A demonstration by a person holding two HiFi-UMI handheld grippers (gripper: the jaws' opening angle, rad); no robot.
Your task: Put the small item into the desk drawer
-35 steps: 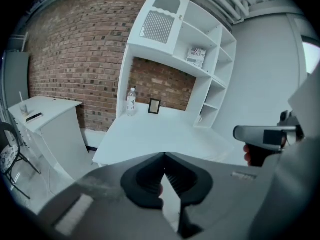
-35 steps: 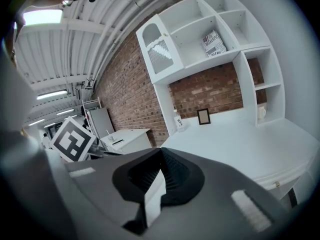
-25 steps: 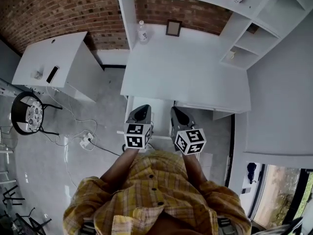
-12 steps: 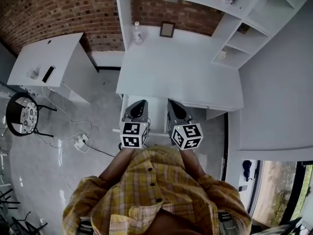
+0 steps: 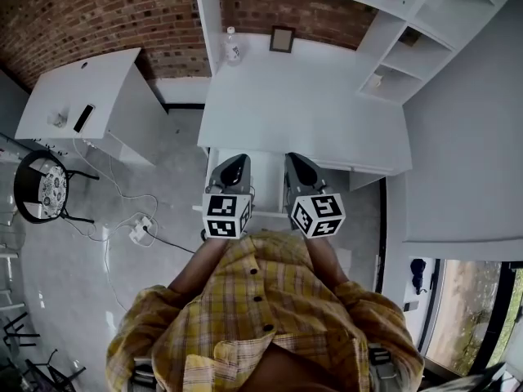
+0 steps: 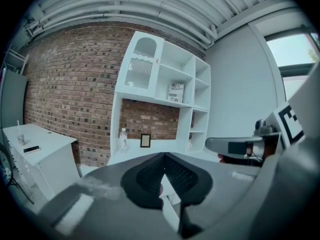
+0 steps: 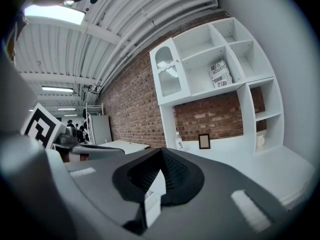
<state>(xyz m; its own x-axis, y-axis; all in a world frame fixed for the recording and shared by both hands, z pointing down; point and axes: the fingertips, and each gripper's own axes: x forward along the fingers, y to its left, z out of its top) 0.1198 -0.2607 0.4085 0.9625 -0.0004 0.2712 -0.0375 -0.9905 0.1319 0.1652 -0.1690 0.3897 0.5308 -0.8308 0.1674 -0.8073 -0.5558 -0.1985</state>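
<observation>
Both grippers hang side by side in front of the white desk (image 5: pixel 302 113), above a white drawer (image 5: pixel 265 178) that juts out under the desk's front edge. My left gripper (image 5: pixel 235 163) is shut, its pads meeting with nothing between them (image 6: pixel 164 155). My right gripper (image 5: pixel 296 160) is also shut and holds nothing (image 7: pixel 161 150). A small pale item (image 5: pixel 374 80) sits on the lowest shelf at the desk's right end, also in the right gripper view (image 7: pixel 258 136). It is far from both grippers.
A water bottle (image 5: pixel 233 49) and a small picture frame (image 5: pixel 282 39) stand at the back of the desk by the brick wall. A white shelf unit (image 5: pixel 409 31) rises on the right. A second white table (image 5: pixel 82 96) and a chair (image 5: pixel 45 188) are to the left, with cables on the floor.
Both grippers have risen slightly in front of the desk, side by side as before. Their jaws stay shut.
</observation>
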